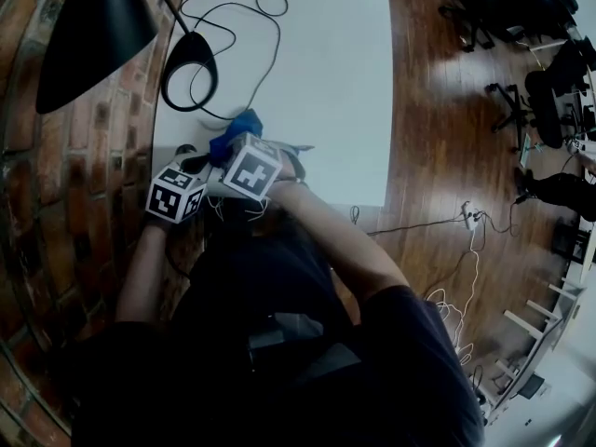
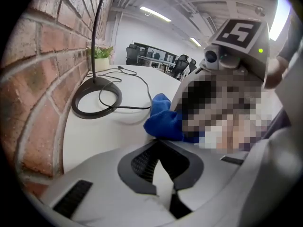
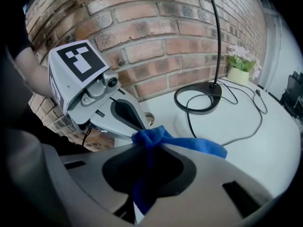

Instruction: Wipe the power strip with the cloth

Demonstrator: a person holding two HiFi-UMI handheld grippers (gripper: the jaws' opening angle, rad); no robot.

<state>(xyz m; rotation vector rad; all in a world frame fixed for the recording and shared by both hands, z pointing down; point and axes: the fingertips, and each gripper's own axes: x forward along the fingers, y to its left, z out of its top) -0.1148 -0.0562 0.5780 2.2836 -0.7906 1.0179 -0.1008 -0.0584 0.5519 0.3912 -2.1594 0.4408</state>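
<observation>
Clamping the single blue cloth [image 3: 189,144] between its two jaws, the right gripper [image 3: 147,148] holds it bunched at the tips, with one loose tail trailing over the white table [image 1: 335,82] and another hanging down between the jaws. The left gripper [image 2: 158,150] sits just beside it with its tips at the knot of cloth and its jaws clenched together, only a thin white sliver showing between them; whether that sliver is something pinched I cannot tell. Both grippers, two in all, crowd the table's near left corner by the brick wall [image 3: 156,37], each carrying one marker cube, the left cube [image 1: 175,194] and the right cube [image 1: 251,168] close together. The power strip cannot be picked out with certainty in any of the three views, as the cloth and grippers cover the spot they work over. Farther back on the table stands one lamp [image 1: 93,26] with a black shade, its one ring base [image 1: 191,52] near the wall. One black cable [image 2: 131,108] loops through that ring and across the tabletop. One small potted plant [image 3: 239,65] stands at the far end against the wall.
</observation>
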